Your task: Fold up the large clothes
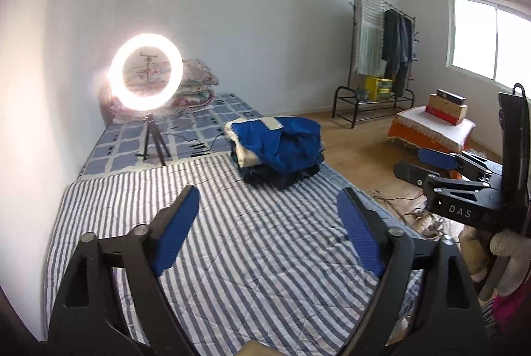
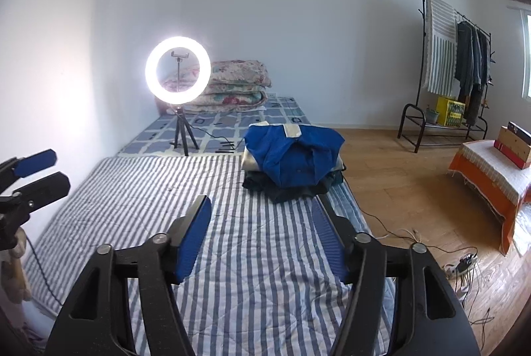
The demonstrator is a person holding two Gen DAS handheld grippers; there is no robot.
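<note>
Hovering over a striped bed cover (image 1: pixel 259 256), the left tongs (image 1: pixel 268 206) stand spread wide with nothing between their blue pads. In the right wrist view the right tongs (image 2: pixel 262 213) also stand apart and empty. Beyond them, just above mid-frame, a folded blue garment (image 2: pixel 295 153) tops a pile of dark clothes (image 2: pixel 292 188) at the bed's right edge. A glowing ring light (image 2: pixel 178 68) stands at upper left, a clothes rack (image 2: pixel 454 57) at far right.

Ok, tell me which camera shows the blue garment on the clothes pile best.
The right wrist view: the blue garment sits near centre, seen from the front with its pale collar showing. The left wrist view also shows it, but more from one side and more crumpled-looking.
</note>
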